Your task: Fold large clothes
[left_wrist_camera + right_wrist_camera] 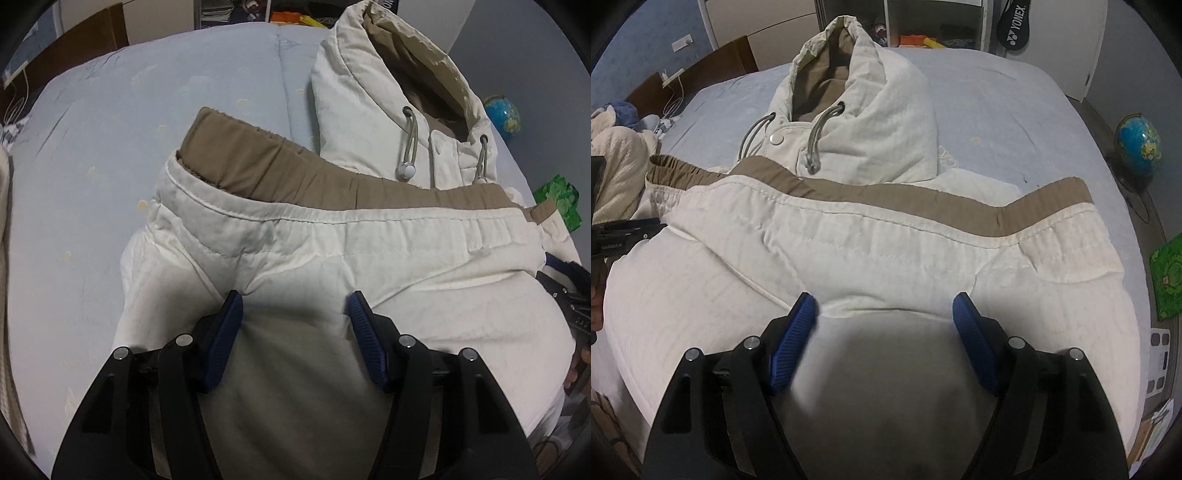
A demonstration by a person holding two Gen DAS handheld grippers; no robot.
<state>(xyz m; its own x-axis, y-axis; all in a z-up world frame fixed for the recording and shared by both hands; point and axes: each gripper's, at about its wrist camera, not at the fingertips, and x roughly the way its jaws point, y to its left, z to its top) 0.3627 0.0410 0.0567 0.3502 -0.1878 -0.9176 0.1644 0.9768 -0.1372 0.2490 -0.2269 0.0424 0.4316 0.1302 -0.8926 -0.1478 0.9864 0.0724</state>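
A white hooded jacket point(332, 258) with tan lining lies folded on the light-blue bed; its hem with a tan band point(280, 173) is folded up toward the hood point(380, 92). It also shows in the right wrist view point(886, 236), hood point(871, 110) at the far side. My left gripper point(293, 302) is open, its blue pads resting on or just above the white fabric. My right gripper point(884, 304) is open too, over the jacket's near part. The right gripper shows at the right edge of the left wrist view point(570, 295); the left gripper shows at the left edge of the right wrist view point(617, 229).
The blue bed cover point(147, 129) stretches left and far. A cream knitted blanket point(617, 162) lies at the left. A globe point(1139, 144) and a green item point(1167, 280) sit beyond the bed's right side. Shelves and a wooden headboard point(731, 59) stand behind.
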